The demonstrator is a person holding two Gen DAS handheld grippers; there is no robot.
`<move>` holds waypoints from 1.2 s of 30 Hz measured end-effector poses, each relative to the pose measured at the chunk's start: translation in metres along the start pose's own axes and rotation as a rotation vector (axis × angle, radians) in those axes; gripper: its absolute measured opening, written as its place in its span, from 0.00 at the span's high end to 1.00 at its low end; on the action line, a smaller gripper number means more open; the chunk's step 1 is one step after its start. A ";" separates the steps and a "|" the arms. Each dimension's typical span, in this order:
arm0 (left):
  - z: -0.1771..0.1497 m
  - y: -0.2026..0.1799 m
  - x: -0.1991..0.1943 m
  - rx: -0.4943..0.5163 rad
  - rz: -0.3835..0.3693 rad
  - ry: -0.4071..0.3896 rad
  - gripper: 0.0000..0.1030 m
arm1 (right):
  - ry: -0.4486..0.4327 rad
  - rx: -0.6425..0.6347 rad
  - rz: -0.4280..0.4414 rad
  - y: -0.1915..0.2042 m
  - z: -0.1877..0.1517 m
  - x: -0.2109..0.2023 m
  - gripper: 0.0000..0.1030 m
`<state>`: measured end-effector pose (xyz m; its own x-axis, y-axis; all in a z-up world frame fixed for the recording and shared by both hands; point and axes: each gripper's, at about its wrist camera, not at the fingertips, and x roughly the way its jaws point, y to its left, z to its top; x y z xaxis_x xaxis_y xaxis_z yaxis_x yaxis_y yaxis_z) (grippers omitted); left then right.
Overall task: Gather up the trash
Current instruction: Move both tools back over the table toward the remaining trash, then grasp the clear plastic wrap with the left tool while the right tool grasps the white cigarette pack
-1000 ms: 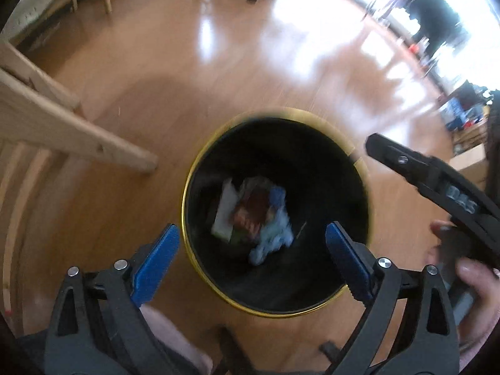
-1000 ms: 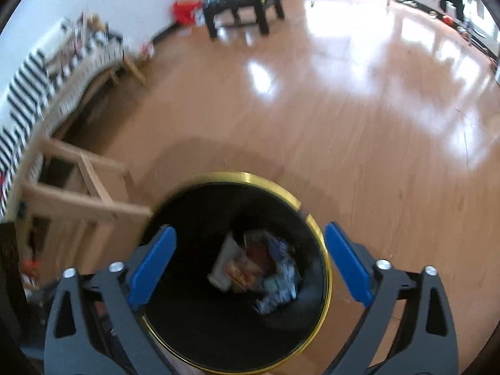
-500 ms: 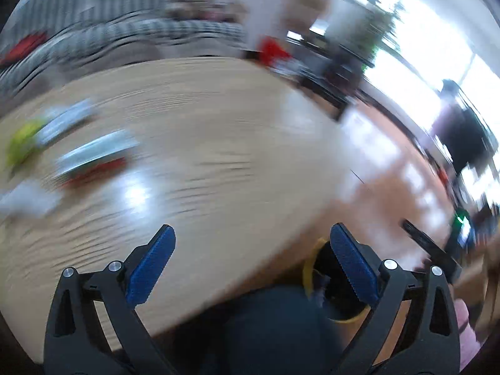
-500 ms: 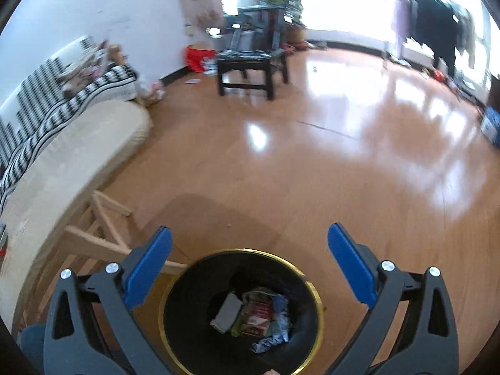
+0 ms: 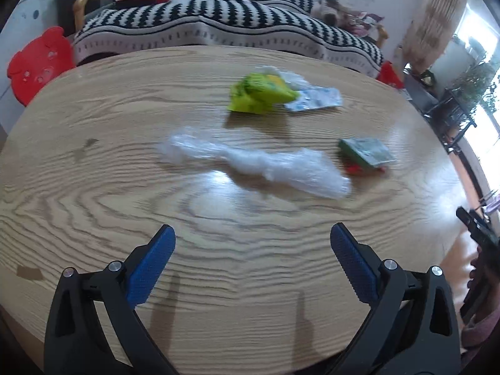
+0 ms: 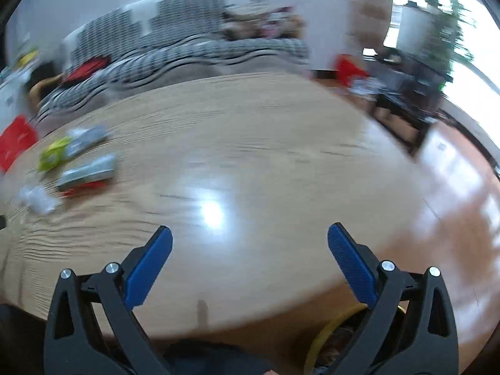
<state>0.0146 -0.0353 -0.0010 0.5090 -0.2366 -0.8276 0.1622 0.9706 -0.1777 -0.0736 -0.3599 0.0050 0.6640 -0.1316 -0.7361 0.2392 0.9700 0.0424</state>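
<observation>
Trash lies on a round wooden table (image 5: 93,187): a crumpled clear plastic film (image 5: 259,162), a yellow-green wrapper (image 5: 259,93) with a white-blue wrapper (image 5: 315,100) beside it, and a green-red packet (image 5: 365,154). My left gripper (image 5: 250,265) is open and empty, above the table's near part, short of the film. My right gripper (image 6: 248,265) is open and empty over the table's right side; its view is blurred and shows the wrappers (image 6: 84,168) far left. The bin's gold rim (image 6: 325,337) shows at the bottom, below the table edge.
A sofa with a black-and-white blanket (image 5: 218,25) stands behind the table. A red stool (image 5: 37,62) is at the left. Dark furniture and plants (image 6: 415,72) stand by the window on the right, over shiny wooden floor (image 6: 453,193).
Both grippers have swung up from over the black bin to face the table, the left one first. Both stay open and empty.
</observation>
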 end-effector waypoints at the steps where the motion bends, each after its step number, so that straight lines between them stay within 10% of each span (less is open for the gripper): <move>1: 0.003 0.004 0.000 -0.001 0.005 0.004 0.06 | 0.014 -0.017 0.032 0.018 0.005 0.005 0.07; 10: 0.015 0.022 0.013 0.011 0.029 0.032 0.06 | 0.050 -0.190 0.104 0.112 0.018 0.024 0.07; 36: 0.064 -0.009 0.047 0.029 0.073 0.070 0.06 | 0.077 -0.439 0.053 0.171 0.048 0.091 0.07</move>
<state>0.0912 -0.0582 -0.0041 0.4605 -0.1607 -0.8730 0.1517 0.9833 -0.1010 0.0614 -0.2160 -0.0227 0.6082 -0.0798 -0.7897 -0.1282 0.9720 -0.1970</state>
